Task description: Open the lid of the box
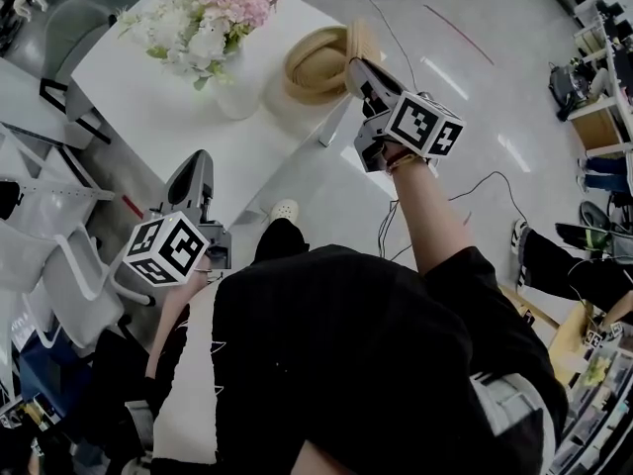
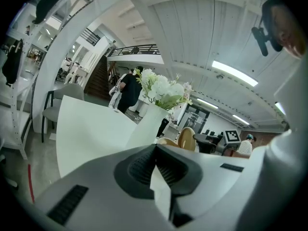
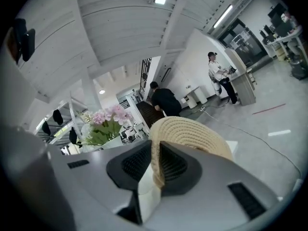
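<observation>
1 box (image 1: 313,69) at table (image 1: 158,107) right edge, beside 1 vase (image 1: 237,95). R gripper (image 1: 356,69) clamped on 1 lid (image 3: 190,131), tilted up. L gripper (image 1: 194,164) closed, empty, at near edge. Box interior hidden.

A white vase (image 1: 237,89) of pink and white flowers (image 1: 226,8) stands on the white desk (image 1: 138,107), left of the right tongs (image 1: 356,67) and beyond the left tongs (image 1: 196,161). A grey chair (image 1: 74,33) sits farther left.
</observation>
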`<state>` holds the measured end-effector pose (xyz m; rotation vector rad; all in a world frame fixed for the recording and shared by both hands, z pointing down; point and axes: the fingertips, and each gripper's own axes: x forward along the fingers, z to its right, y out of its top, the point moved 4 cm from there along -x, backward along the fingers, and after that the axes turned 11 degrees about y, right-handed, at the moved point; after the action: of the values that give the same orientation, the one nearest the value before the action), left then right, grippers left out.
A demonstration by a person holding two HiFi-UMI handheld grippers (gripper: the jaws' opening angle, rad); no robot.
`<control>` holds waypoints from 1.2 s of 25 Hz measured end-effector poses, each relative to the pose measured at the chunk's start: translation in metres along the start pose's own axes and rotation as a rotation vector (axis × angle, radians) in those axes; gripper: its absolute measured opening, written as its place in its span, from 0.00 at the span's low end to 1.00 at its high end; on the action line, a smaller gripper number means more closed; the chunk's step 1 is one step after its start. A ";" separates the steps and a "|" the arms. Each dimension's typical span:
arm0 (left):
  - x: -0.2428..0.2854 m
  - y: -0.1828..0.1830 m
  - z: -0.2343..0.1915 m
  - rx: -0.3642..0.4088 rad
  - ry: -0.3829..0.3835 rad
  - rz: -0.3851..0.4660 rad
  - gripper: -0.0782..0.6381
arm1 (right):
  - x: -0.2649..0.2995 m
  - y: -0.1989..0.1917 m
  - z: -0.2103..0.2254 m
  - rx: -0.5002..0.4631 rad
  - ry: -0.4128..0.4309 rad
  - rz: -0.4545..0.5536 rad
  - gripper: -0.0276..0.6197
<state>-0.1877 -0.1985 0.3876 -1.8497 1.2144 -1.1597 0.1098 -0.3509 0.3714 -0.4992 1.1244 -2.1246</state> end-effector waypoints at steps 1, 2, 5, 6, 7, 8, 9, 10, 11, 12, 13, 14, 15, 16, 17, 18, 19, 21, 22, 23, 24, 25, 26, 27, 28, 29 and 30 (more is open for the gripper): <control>-0.001 0.000 0.001 0.002 -0.003 0.001 0.12 | -0.002 0.000 0.000 0.008 0.001 0.007 0.14; -0.002 0.000 0.002 0.004 -0.005 0.001 0.12 | -0.004 0.000 0.000 0.013 0.000 0.011 0.13; -0.005 -0.001 0.004 0.008 -0.007 0.002 0.12 | -0.011 0.000 -0.002 0.019 0.002 0.011 0.14; -0.006 -0.002 0.005 0.009 -0.008 0.001 0.12 | -0.014 -0.001 -0.002 0.021 0.000 0.011 0.13; -0.007 -0.002 0.006 0.010 -0.009 0.001 0.12 | -0.017 -0.001 -0.002 0.023 -0.003 0.013 0.13; -0.008 -0.002 0.008 0.012 -0.010 0.002 0.12 | -0.020 -0.001 -0.001 0.027 -0.005 0.016 0.14; -0.009 -0.002 0.009 0.013 -0.011 0.002 0.12 | -0.023 -0.001 -0.001 0.031 -0.008 0.019 0.14; -0.010 -0.002 0.010 0.016 -0.014 0.003 0.12 | -0.027 -0.001 -0.001 0.034 -0.010 0.023 0.14; -0.011 -0.002 0.012 0.018 -0.017 0.004 0.12 | -0.029 -0.002 -0.001 0.037 -0.013 0.025 0.13; -0.012 -0.002 0.014 0.020 -0.021 0.005 0.12 | -0.032 -0.003 -0.001 0.039 -0.015 0.027 0.14; -0.013 -0.003 0.015 0.023 -0.024 0.006 0.12 | -0.035 -0.004 -0.001 0.041 -0.017 0.027 0.14; -0.014 -0.003 0.016 0.025 -0.026 0.007 0.12 | -0.038 -0.005 -0.001 0.043 -0.019 0.028 0.13; -0.015 -0.004 0.018 0.028 -0.028 0.009 0.12 | -0.041 -0.006 -0.001 0.045 -0.020 0.029 0.13; -0.017 -0.004 0.020 0.030 -0.030 0.010 0.12 | -0.044 -0.007 -0.001 0.048 -0.021 0.031 0.13; -0.019 -0.005 0.021 0.032 -0.032 0.011 0.12 | -0.047 -0.008 -0.002 0.051 -0.021 0.034 0.13; -0.021 -0.005 0.023 0.034 -0.034 0.012 0.12 | -0.050 -0.008 -0.003 0.054 -0.021 0.037 0.13; -0.023 -0.006 0.025 0.036 -0.036 0.014 0.12 | -0.054 -0.009 -0.005 0.056 -0.021 0.039 0.13; -0.028 -0.008 0.029 0.037 -0.041 0.016 0.12 | -0.060 -0.012 -0.008 0.061 -0.020 0.042 0.13; -0.030 -0.010 0.031 0.038 -0.043 0.016 0.12 | -0.063 -0.014 -0.010 0.065 -0.020 0.042 0.13; -0.032 -0.012 0.033 0.039 -0.046 0.016 0.12 | -0.067 -0.016 -0.011 0.070 -0.020 0.042 0.13; -0.035 -0.014 0.034 0.039 -0.048 0.015 0.12 | -0.070 -0.018 -0.013 0.075 -0.021 0.043 0.13; -0.037 -0.015 0.036 0.040 -0.051 0.015 0.12 | -0.074 -0.021 -0.014 0.079 -0.021 0.044 0.13; -0.038 -0.017 0.037 0.040 -0.053 0.015 0.12 | -0.077 -0.023 -0.016 0.082 -0.021 0.044 0.13; -0.040 -0.019 0.039 0.041 -0.056 0.014 0.12 | -0.081 -0.026 -0.017 0.085 -0.021 0.043 0.13; -0.041 -0.021 0.040 0.041 -0.058 0.014 0.12 | -0.084 -0.029 -0.019 0.088 -0.022 0.042 0.13; -0.042 -0.023 0.042 0.041 -0.061 0.013 0.12 | -0.087 -0.033 -0.020 0.093 -0.023 0.042 0.14; -0.043 -0.025 0.044 0.040 -0.064 0.012 0.12 | -0.091 -0.036 -0.021 0.100 -0.025 0.042 0.13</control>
<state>-0.1463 -0.1478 0.3770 -1.8332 1.1566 -1.1021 0.1470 -0.2596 0.3880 -0.4510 1.0001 -2.1206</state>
